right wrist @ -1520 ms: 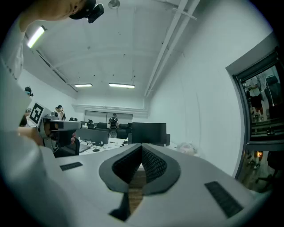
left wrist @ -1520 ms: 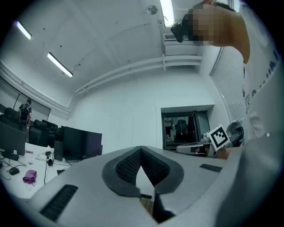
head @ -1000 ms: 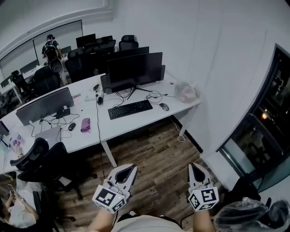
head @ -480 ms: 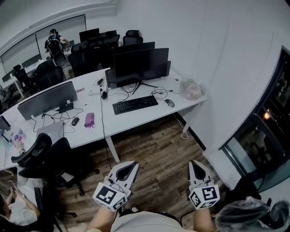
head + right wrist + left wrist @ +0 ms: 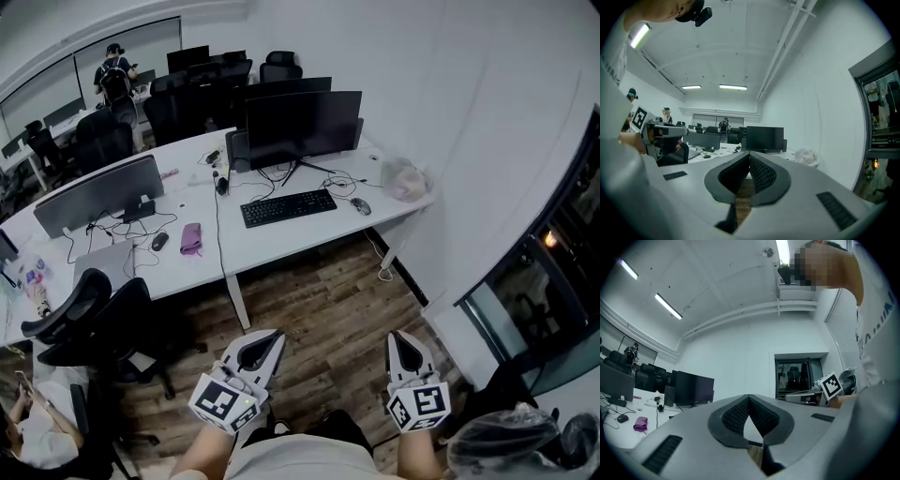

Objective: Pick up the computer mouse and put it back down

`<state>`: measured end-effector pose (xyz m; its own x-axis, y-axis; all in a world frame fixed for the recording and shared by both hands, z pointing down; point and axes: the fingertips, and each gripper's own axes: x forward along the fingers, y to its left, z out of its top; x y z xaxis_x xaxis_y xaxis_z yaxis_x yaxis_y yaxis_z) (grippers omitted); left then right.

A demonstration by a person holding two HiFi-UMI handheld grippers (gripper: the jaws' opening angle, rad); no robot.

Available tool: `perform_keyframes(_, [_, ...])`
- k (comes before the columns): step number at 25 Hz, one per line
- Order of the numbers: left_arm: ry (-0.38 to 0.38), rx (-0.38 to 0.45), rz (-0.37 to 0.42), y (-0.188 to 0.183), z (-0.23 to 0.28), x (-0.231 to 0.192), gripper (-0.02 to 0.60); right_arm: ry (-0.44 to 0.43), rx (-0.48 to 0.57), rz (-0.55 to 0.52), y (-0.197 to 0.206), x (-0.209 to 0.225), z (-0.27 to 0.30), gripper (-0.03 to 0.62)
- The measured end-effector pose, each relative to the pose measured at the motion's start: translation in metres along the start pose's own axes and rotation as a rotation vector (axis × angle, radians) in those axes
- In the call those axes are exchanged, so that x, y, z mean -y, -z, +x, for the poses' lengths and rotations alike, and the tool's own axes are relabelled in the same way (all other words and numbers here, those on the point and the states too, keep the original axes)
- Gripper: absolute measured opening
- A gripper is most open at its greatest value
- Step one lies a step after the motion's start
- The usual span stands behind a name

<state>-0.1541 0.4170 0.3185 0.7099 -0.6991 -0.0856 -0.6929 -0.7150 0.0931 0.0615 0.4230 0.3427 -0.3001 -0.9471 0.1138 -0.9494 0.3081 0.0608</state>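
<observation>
Two closed, empty grippers: left gripper [image 5: 273, 337], right gripper [image 5: 400, 339]. Computer mouse [image 5: 361, 206] lies on white desk [image 5: 281, 248], well apart from both.

Your desk [image 5: 281, 255] is white, its keyboard [image 5: 288, 207] and monitor [image 5: 302, 122] black, the mouse [image 5: 361, 206] dark grey, the pouch [image 5: 191, 238] purple. The floor [image 5: 328, 305] shows brown wood planks. Your left gripper [image 5: 277, 335] and right gripper [image 5: 398, 337] are pale grey, with black ribbed pads [image 5: 735, 415] and black-and-white marker cubes [image 5: 223, 405].
</observation>
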Motion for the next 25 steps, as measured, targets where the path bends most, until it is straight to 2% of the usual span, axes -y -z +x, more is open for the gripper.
perform_keyframes(5, [0.003, -0.007, -0.009, 0.004, 0.008, -0.006, 0.005, 0.001, -0.004, 0.002, 0.000, 0.006, 0.012, 0.020])
perform_keyframes(12, [-0.045, -0.024, 0.001, 0.009, 0.031, -0.030, 0.005, -0.045, -0.015, 0.012, 0.010, 0.017, 0.053, 0.020])
perform_keyframes(25, [-0.102, -0.023, 0.018, 0.009, 0.124, -0.073, 0.005, -0.074, -0.011, 0.028, 0.006, 0.090, 0.143, 0.021])
